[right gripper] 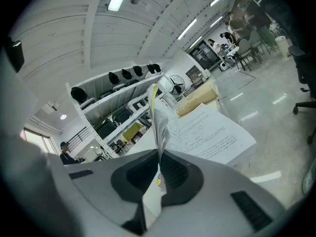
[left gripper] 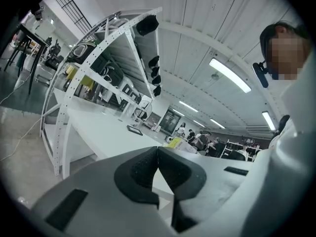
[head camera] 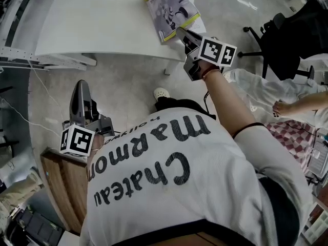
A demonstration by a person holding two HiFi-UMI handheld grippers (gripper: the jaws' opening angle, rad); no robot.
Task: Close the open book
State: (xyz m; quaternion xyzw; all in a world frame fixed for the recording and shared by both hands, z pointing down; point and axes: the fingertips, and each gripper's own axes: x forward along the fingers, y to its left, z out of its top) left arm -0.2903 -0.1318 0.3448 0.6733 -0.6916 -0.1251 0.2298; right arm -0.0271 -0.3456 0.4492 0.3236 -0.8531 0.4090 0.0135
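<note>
The left hand-held gripper (head camera: 81, 86) is held over the floor, with the surface (head camera: 102, 19) ahead of it. Its jaws are closed together with nothing between them. The right hand-held gripper (head camera: 182, 33) is clamped on a raised bundle of leaves of the book (head camera: 171, 9). The book lies at the surface edge directly ahead of the right jaws, and its open printed page spreads to their right.
</note>
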